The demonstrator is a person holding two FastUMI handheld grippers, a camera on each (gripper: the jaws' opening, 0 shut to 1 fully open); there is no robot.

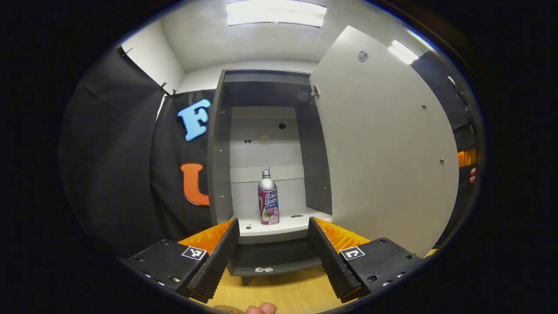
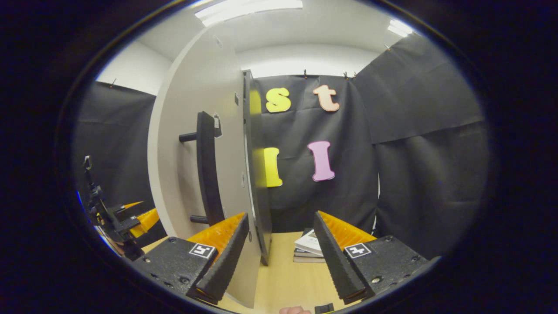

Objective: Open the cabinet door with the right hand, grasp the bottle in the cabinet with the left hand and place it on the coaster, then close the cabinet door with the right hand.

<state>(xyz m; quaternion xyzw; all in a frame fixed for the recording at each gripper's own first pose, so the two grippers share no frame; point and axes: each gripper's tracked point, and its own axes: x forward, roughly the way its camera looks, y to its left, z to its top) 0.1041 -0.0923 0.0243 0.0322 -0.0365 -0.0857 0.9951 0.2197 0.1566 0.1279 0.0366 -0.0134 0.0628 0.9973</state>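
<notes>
White shelf board in the cabinet carries the bottle, standing upright at mid-frame in the left gripper view, beyond the released left tool. A hasty reach could tip this tall, narrow bottle. The right gripper view adds the door edge, its dark handle at centre left, books on the worktop, and the released right tool, straddling the door edge.

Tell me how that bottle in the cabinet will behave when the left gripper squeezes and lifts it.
The bottle looks like metal with a glossy printed wrap, so it is probably stiff but may be slippery between the fingers. It stands tall and narrow on the cabinet shelf, so a nudge near its cap could tip it. Round, it would likely roll if it fell. The left gripper is open, short of it.
</notes>
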